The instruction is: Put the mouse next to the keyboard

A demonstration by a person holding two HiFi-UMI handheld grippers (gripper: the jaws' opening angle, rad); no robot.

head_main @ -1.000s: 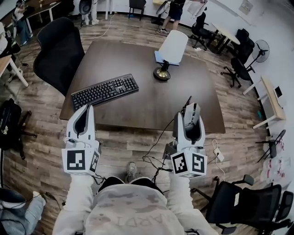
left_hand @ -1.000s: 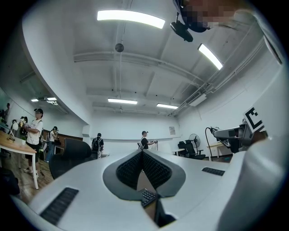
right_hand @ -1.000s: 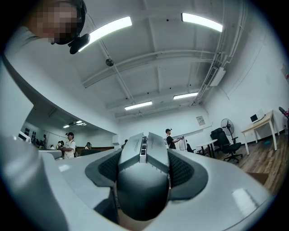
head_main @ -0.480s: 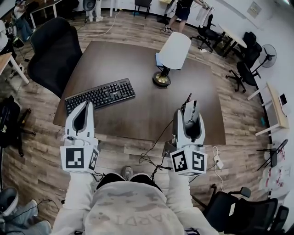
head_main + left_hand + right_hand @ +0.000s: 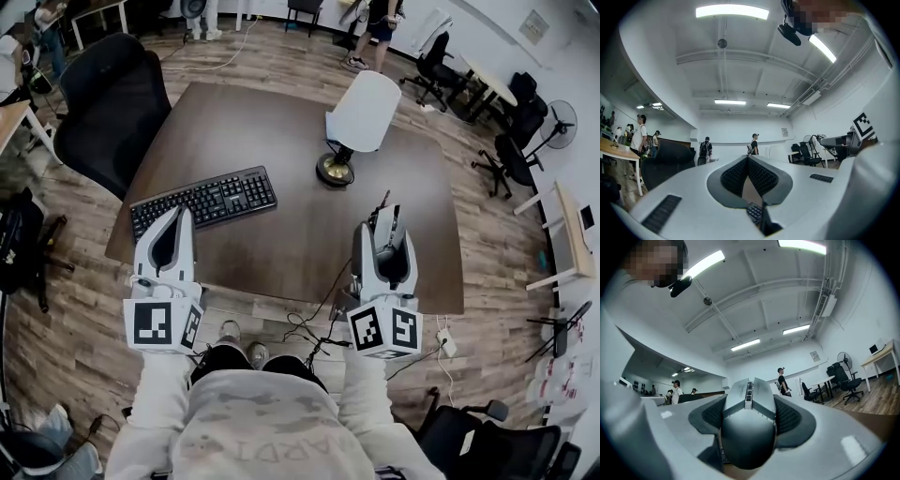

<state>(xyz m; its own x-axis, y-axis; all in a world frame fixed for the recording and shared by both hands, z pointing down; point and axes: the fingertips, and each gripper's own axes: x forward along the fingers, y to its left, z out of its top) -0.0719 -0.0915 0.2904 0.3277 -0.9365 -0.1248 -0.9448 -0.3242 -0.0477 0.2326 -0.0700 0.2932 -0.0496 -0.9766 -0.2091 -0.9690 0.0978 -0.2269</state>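
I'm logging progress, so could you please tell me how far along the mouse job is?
Done: the right tool is shut on the mouse. In hand: it is held over the table, at its near right part. Left: carry it across to the keyboard on the left, set it down beside that and release. The left tool is shut, empty.

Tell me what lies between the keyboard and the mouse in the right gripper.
Head view: only bare table between the keyboard and the mouse in the right gripper. The lamp stands farther back.
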